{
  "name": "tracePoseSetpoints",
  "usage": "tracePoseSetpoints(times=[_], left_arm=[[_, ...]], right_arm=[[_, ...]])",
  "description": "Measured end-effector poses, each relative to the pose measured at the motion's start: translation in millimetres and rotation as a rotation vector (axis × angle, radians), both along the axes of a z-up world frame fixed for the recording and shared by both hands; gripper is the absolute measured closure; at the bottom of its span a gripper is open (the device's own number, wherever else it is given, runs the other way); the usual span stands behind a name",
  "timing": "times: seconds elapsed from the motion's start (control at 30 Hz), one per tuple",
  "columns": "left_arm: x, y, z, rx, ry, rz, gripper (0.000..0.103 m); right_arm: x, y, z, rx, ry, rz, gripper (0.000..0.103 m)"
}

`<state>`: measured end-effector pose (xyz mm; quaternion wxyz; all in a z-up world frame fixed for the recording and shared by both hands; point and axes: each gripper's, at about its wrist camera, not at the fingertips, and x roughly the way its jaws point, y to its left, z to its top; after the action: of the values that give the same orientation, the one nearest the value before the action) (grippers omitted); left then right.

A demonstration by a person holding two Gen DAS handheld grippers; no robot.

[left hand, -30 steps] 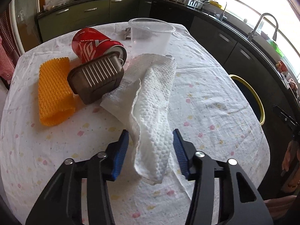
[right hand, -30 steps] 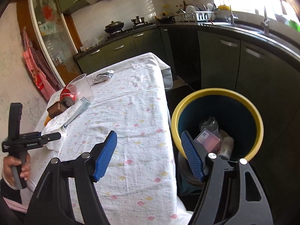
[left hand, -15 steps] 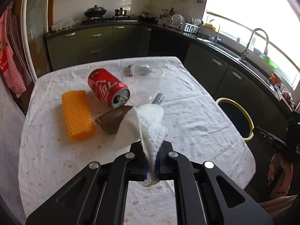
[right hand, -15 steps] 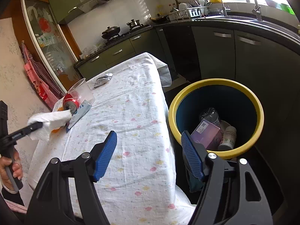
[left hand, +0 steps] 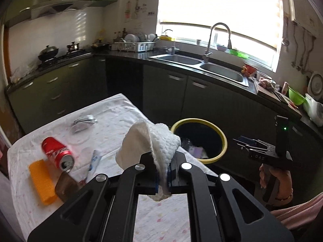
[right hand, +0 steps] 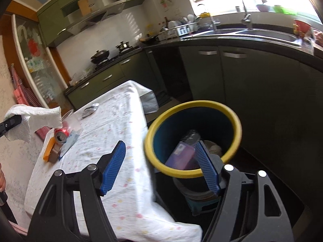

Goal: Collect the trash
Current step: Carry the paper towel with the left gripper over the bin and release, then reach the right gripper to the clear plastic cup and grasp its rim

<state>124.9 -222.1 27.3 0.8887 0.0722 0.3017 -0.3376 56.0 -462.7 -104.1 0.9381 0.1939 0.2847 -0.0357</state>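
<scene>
My left gripper [left hand: 163, 176] is shut on a white paper towel [left hand: 153, 143] and holds it in the air above the table, facing the yellow-rimmed trash bin [left hand: 198, 158]. The towel also shows at the far left of the right wrist view [right hand: 32, 117]. My right gripper [right hand: 159, 165] is open and empty, beside the table's edge and over the bin [right hand: 193, 171], which holds a purple box [right hand: 181, 157] and other trash. A red soda can [left hand: 57, 151] lies on the table.
On the flowered tablecloth [left hand: 121, 121] lie an orange sponge [left hand: 41, 181], a brown container [left hand: 64, 187], a clear plastic cup [left hand: 79, 133], a small tube [left hand: 93, 159] and a silver wrapper [left hand: 84, 120]. Dark kitchen cabinets [left hand: 212, 100] and a sink stand behind the bin.
My left gripper closed on the paper towel, lifted it off the table and swung toward the bin. My right gripper stayed open and shifted slightly near the bin.
</scene>
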Motion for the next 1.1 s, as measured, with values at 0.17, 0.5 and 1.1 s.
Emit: tracePoseSetpoints(times=[0.17,0.5,1.1], left_arm=[[20,-81,-13,0.008,0.06,-0.168,0.097],[75,-235,-93,0.125,0.233,-0.328,0.092],[61,-142,-61,0.02,0.153,-0.184,0.014]], right_arm=[[-19,-36,-6,0.003,0.005,-0.105,0.035],[-37,-75,-24,0.037,0.034,-0.186,0.035],[-20,-64,-31,0.042,0.077,-0.138,0.031]])
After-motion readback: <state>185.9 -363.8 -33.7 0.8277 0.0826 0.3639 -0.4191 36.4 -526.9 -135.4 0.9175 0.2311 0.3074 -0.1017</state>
